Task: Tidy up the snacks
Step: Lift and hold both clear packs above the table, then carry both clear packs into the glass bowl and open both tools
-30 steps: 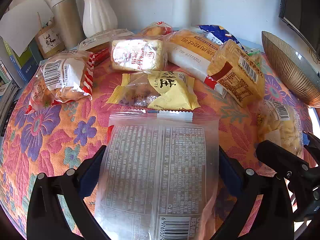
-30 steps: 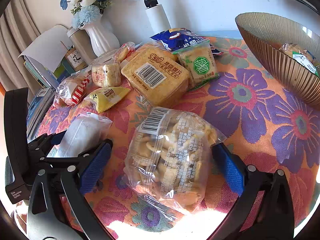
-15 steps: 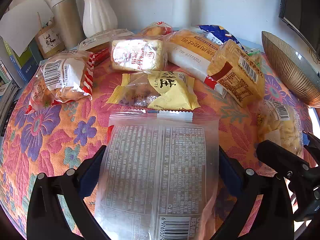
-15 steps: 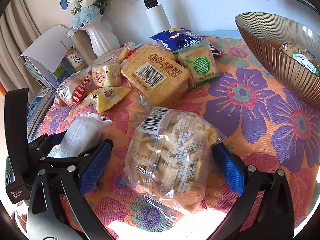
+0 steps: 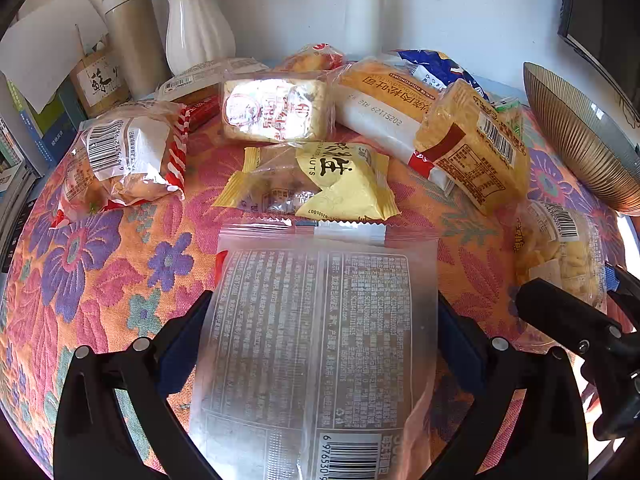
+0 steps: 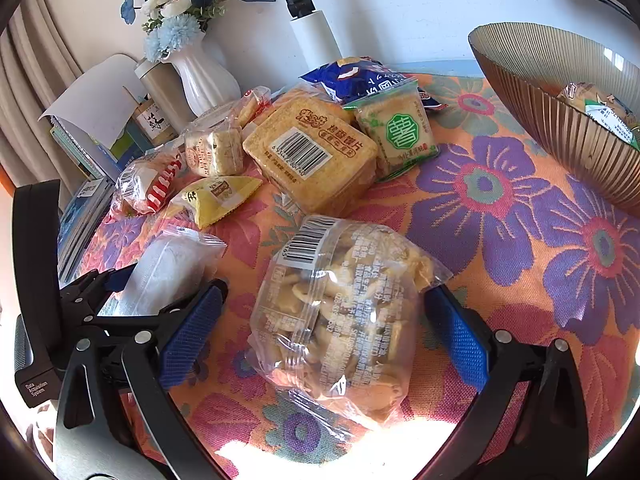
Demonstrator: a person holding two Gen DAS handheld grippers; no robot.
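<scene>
white vase (image 5: 195,20), thermos (image 5: 132,36), books (image 6: 86,152)

surface: floral tablecloth (image 6: 500,200) | on it: snack packets (image 6: 312,152), ribbed bowl (image 6: 560,92), white vase (image 6: 200,76)

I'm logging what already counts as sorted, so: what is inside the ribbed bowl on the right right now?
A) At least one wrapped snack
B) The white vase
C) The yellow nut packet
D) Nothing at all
A: in the right wrist view a wrapped snack with a green and white label lies inside the ribbed bowl.
</scene>
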